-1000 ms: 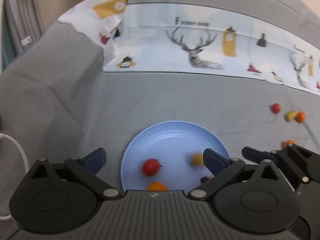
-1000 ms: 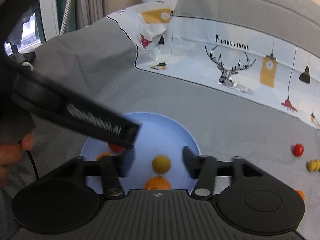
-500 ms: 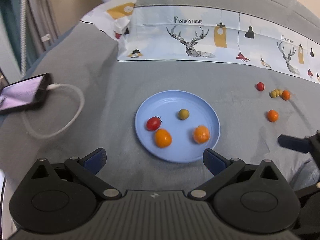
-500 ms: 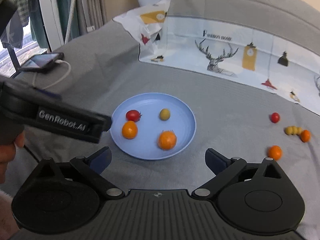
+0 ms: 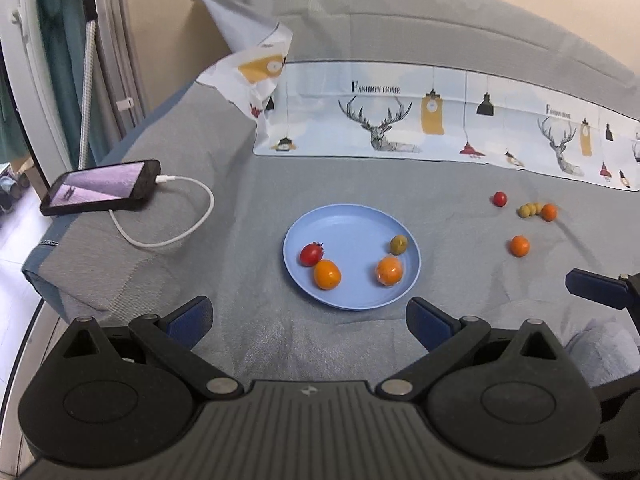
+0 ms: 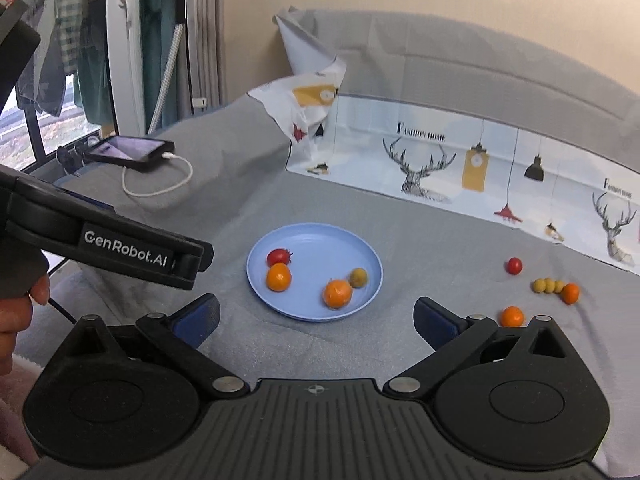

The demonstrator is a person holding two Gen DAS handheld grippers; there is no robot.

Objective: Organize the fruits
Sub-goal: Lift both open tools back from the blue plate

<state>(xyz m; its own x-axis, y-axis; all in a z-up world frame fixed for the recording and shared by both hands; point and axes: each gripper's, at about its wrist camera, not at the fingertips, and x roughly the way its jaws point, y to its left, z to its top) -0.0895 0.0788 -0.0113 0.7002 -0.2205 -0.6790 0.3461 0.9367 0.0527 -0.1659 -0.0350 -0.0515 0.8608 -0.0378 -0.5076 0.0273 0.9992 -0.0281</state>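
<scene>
So both grippers are empty: my right gripper [image 6: 316,320] has just swung its jaws wide open, nothing between them, and my left gripper [image 5: 308,320] gapes too. Next I'd go for the loose orange fruit [image 6: 512,317] just right of the blue plate [image 6: 280,240], straddling it squarely because it'll roll on the soft grey cover [image 6: 420,232]. Four fruits sit plated. A phone [image 6: 128,151] is charging far left.

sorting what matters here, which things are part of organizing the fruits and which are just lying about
Part of the job:
- round blue plastic plate holding four small fruits
- small red tomato, yellow-green lumpy cluster and two small orange fruits loose on the grey cloth

Just lying about:
- black phone with white charging cable
- deer-print white sheet
</scene>
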